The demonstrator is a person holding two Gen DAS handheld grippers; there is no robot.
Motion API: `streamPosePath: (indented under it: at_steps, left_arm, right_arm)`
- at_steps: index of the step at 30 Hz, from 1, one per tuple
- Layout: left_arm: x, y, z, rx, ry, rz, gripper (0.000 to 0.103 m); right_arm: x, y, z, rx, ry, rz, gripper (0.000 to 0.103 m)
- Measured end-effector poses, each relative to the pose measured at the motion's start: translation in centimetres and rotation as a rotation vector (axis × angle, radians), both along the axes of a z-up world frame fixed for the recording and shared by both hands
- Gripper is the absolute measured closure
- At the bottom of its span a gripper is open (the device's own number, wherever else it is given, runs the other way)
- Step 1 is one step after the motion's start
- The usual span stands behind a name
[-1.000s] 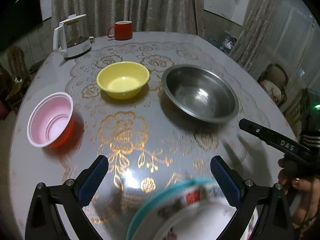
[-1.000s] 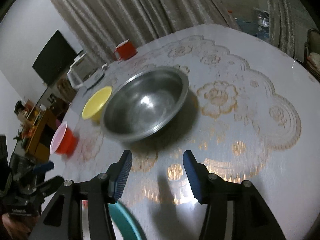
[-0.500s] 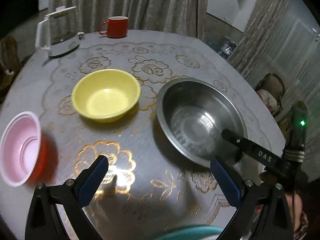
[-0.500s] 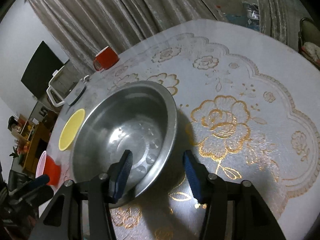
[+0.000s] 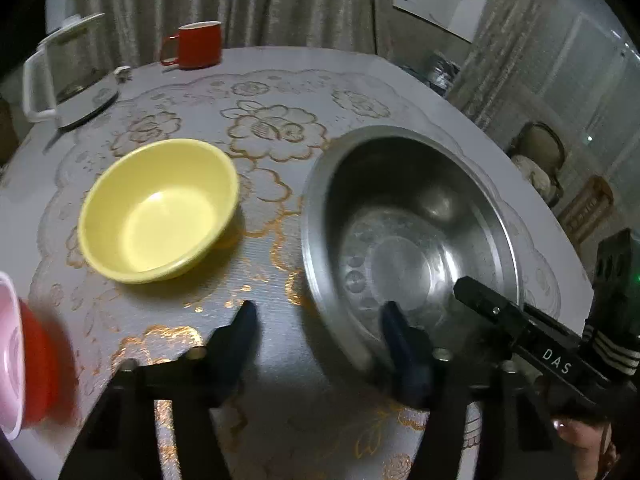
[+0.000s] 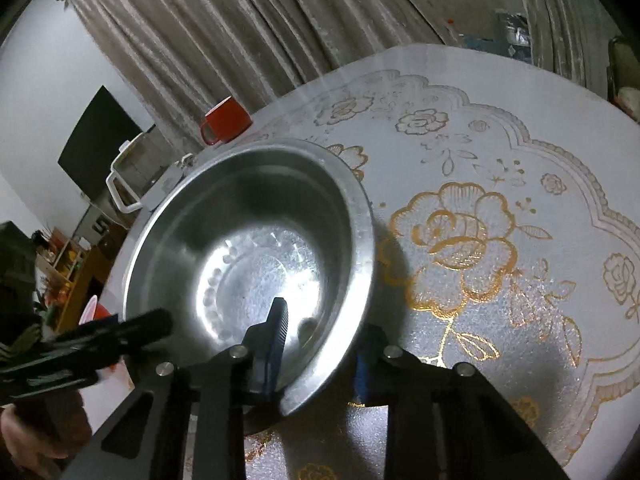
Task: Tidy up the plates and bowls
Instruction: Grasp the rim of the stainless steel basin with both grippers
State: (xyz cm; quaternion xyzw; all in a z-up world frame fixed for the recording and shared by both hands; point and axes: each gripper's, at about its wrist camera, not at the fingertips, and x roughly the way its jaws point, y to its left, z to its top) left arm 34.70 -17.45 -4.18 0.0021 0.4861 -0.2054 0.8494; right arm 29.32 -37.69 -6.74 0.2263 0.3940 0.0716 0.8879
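Since a second ago both grippers, left [image 5: 316, 344] and right [image 6: 320, 340], have reached the steel bowl [image 6: 256, 248]; jaws closing astride its near rim, not yet clamped, lift imminent

We see a steel basin [image 5: 408, 216] upright on the surface, a yellow bowl [image 5: 160, 208] just beside it, and a red bowl [image 5: 20, 356] (pink inside) farther left.

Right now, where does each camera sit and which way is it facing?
Left wrist: on the left gripper, angled down across the table; jaws closing astride the steel bowl rim, right gripper alongside.
Right wrist: on the right gripper, angled down; jaws closing astride the same bowl's rim.
Shared: steel bowl, red mug, kettle.
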Motion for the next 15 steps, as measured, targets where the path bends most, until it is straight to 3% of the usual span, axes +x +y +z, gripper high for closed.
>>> streamPosePath:
  at_steps: [7, 15]
  left_arm:
    - [-1.6, -2.5, 0.0, 0.082, -0.056, -0.101, 0.07]
    - [-3.0, -3.0, 0.7, 0.076, -0.084, -0.135, 0.07]
  right_arm:
    - [0.1, 0.6, 0.3, -0.029, 0.002, 0.013, 0.083]
    - [0.0, 0.2, 0.2, -0.037, 0.008, -0.012, 0.09]
